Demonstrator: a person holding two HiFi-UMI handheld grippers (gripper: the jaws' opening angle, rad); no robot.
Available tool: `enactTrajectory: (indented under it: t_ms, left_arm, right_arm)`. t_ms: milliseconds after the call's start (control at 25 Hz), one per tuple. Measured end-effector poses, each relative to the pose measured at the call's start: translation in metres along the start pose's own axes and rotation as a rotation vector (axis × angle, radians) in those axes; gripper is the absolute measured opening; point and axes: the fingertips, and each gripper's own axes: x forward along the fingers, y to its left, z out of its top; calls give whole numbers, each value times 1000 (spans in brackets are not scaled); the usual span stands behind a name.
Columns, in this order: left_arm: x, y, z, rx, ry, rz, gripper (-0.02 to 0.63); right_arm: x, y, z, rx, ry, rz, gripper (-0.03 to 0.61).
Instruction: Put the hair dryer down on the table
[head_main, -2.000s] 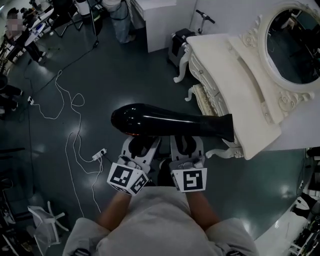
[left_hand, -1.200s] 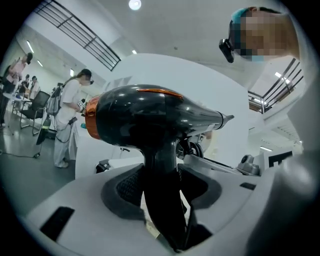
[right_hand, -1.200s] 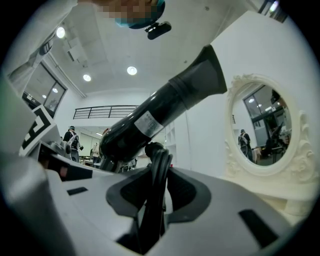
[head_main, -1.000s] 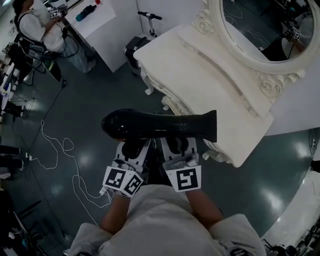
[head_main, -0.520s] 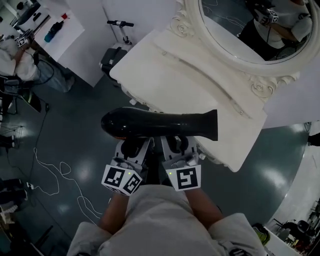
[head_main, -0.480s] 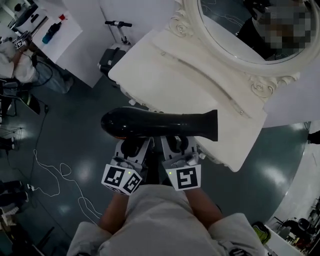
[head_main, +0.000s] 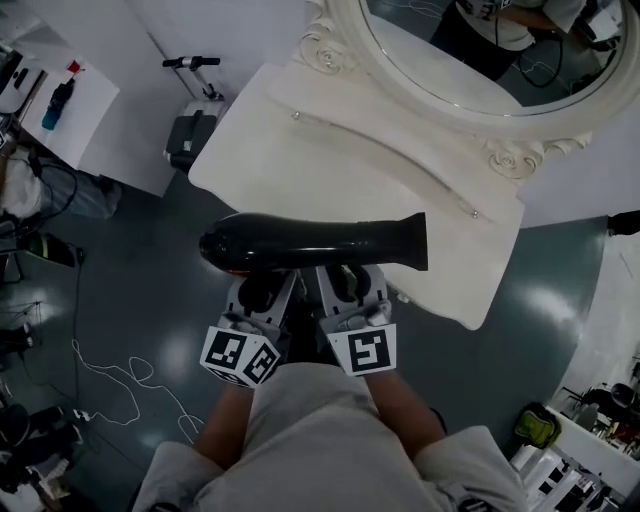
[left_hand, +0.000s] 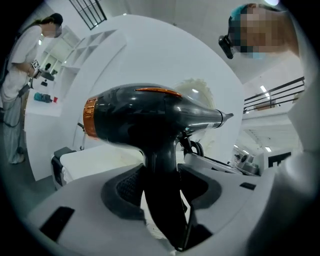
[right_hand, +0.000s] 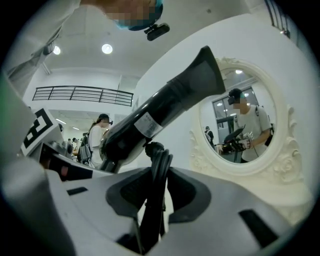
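Observation:
A glossy black hair dryer (head_main: 310, 242) lies crosswise in the head view, its nozzle to the right, over the front edge of the white dressing table (head_main: 300, 150). My left gripper (head_main: 262, 290) is shut on the dryer's handle (left_hand: 162, 200), just under the body with its orange ring (left_hand: 90, 117). My right gripper (head_main: 348, 285) is shut on the black cord (right_hand: 155, 200) that hangs below the barrel (right_hand: 165, 112). Both grippers sit side by side, close to my body.
An oval mirror (head_main: 470, 50) in a carved white frame stands at the back of the dressing table. A scooter (head_main: 190, 110) is parked at its left end. Another white table (head_main: 55, 100) and a white cable (head_main: 110, 370) on the dark floor lie to the left.
Both grippers have swung with the dryer toward the dressing table, which now lies straight ahead under the dryer. The hold on the handle and the cord is unchanged.

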Motion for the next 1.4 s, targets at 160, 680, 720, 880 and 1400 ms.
enactTrajectory:
  t_ms: [160, 680, 720, 880, 1400]
  left_arm:
    - [13, -4, -10, -7, 32, -48, 202]
    - [77, -27, -48, -23, 166, -256, 202]
    - [82, -27, -48, -18, 173, -274, 202]
    - [99, -27, -50, -19, 211, -347, 201]
    - [153, -53, -104, -66, 347, -421, 202]
  right_arm:
    - [-3, -13, -10, 12, 22, -66, 100]
    - [-20, -73, -41, 8, 109, -299, 100]
    - [-18, -76, -41, 8, 108, -315, 100]
    - [-14, -87, -43, 6, 119, -386, 100]
    - [-31, -141, -80, -28, 209, -512, 100]
